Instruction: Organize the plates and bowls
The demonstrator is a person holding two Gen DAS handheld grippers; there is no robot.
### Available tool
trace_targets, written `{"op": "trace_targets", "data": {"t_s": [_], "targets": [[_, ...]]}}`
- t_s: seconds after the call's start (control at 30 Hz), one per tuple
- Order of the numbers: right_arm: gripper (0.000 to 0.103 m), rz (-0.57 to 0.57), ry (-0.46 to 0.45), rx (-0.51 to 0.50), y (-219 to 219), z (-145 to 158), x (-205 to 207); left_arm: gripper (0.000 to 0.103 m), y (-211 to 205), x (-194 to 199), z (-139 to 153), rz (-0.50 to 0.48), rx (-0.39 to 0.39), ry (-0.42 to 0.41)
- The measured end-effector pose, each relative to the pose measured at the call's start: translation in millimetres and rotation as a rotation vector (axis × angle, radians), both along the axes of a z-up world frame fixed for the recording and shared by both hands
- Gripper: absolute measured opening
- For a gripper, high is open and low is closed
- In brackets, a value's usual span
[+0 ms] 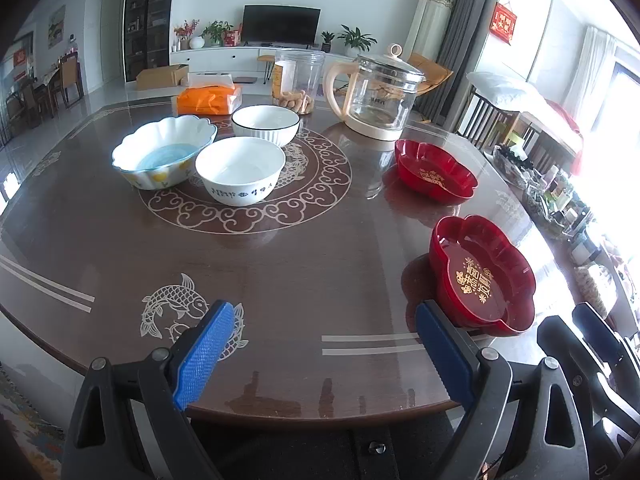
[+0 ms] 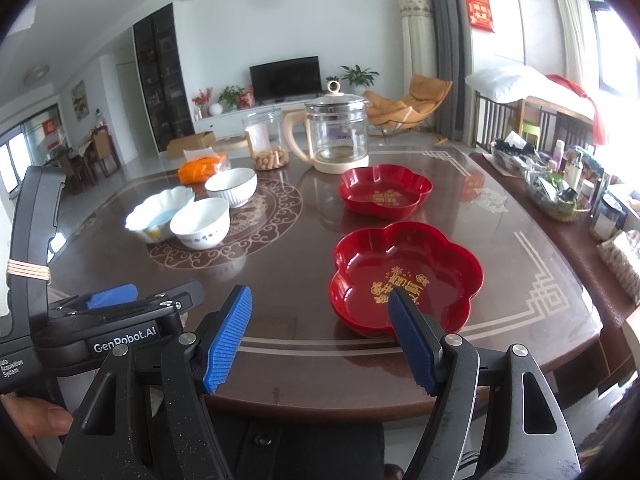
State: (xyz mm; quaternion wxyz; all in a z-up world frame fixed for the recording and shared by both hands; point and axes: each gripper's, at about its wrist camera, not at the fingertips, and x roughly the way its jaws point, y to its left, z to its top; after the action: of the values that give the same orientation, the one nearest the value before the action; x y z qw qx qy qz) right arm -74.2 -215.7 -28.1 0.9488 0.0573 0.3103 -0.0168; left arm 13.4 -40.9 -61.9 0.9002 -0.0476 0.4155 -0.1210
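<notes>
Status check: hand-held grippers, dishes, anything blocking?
Left hand-held gripper open, empty. Right hand-held gripper open, empty, facing near red plate. Second red plate and three bowls unstacked. Path clear.

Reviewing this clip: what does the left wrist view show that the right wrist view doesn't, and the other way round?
Only the left wrist view: the fish inlay near the table edge, and the left claw open from behind.

Only the right wrist view: the corner inlay, a thumb on the left claw's body, and the right claw open.

Both: three white bowls, two red plates, kettle, jar, orange pack, table.
</notes>
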Motion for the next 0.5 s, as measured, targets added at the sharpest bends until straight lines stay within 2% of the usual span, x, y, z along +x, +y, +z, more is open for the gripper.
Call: {"op": "trace_targets", "data": {"t_s": [0.5], "targets": [[0.074, 0.030, 0.044, 0.046, -11, -5, 5, 0.092, 4, 8, -6, -0.004, 0.011, 0.036]]}}
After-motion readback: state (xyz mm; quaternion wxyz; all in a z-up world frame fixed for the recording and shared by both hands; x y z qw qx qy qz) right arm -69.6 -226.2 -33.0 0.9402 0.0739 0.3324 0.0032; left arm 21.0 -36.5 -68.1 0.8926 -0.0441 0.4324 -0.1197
